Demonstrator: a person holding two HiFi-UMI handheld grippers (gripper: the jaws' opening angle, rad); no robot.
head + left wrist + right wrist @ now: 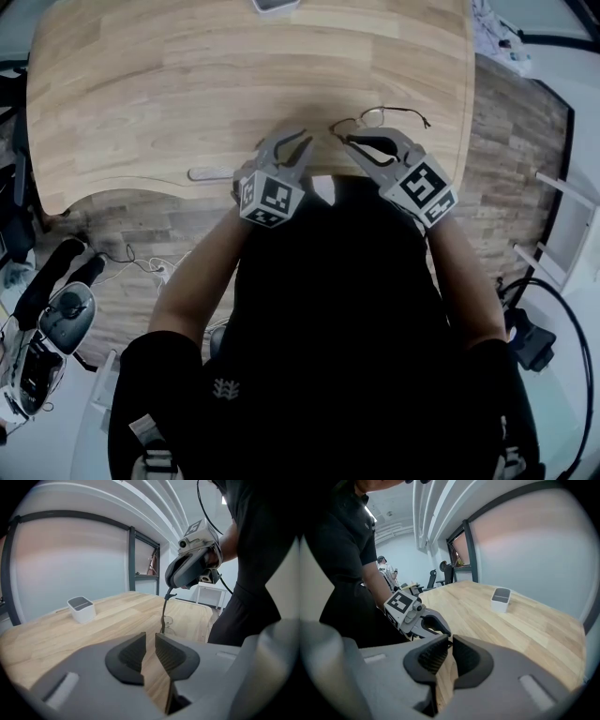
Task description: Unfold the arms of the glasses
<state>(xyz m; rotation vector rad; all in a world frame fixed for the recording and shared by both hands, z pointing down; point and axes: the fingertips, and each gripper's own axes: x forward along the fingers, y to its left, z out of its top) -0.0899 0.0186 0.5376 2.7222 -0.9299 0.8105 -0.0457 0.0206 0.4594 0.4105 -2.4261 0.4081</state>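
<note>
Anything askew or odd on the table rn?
Only the glasses: the right gripper pinches one arm's tip, so that arm rises steeply and the frame sits tipped on the table, not flat. Nothing spilled or broken shows.

I stand at a pale wood table (187,84) with a rounded edge; a white bin (81,609) sits on its far side. Under me the floor (525,159) is brown plank, with cables (141,267) trailing across it at my left. Beyond the table a plain pale wall (70,559) runs behind dark metal posts (131,559), and white beams (154,498) cross the ceiling. A strip light (370,513) glows overhead. Further back I see office chairs (432,579) and a person (386,569) (too small to tell more), and a small white table (208,592) stands off the near end.
</note>
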